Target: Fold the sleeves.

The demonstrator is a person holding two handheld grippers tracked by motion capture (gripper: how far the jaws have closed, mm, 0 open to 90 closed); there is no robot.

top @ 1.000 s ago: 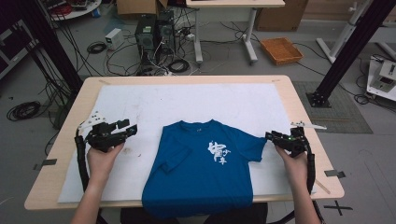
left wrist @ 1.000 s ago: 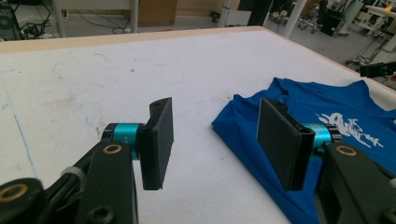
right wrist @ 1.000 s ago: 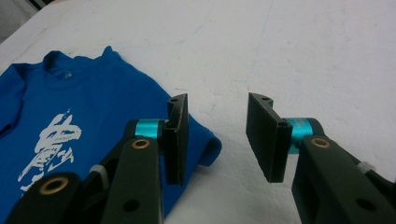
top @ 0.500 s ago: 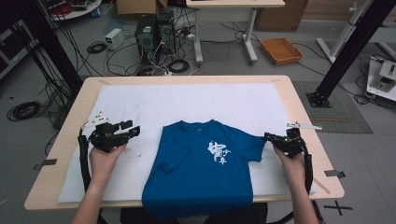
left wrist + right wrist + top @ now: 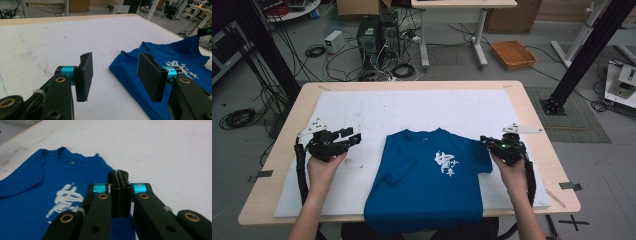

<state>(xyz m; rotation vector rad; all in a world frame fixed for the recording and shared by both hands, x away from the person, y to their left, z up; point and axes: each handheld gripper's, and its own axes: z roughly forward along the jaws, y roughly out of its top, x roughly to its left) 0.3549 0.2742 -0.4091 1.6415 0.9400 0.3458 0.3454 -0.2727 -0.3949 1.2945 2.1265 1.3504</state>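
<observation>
A blue t-shirt (image 5: 427,190) with a white print lies on the white mat (image 5: 412,107), its hem at the near table edge. Its left sleeve (image 5: 399,167) is folded inward over the chest. My right gripper (image 5: 484,141) is shut on the tip of the right sleeve. In the right gripper view its pads (image 5: 119,173) are pressed together above the shirt (image 5: 30,182). From the left gripper view, the shirt (image 5: 180,55) rises to a peak at that far gripper (image 5: 206,31). My left gripper (image 5: 352,137) hangs open and empty (image 5: 115,72) over bare mat, left of the shirt.
The mat covers most of the wooden table (image 5: 277,165). White mat stretches behind the shirt to the far edge. Beyond the table, computers, cables and an orange tray (image 5: 513,53) sit on the floor, and black frame posts stand at both sides.
My right gripper has moved left and slightly up, drawing the right sleeve tip inward with it. My left gripper has stayed in place.
</observation>
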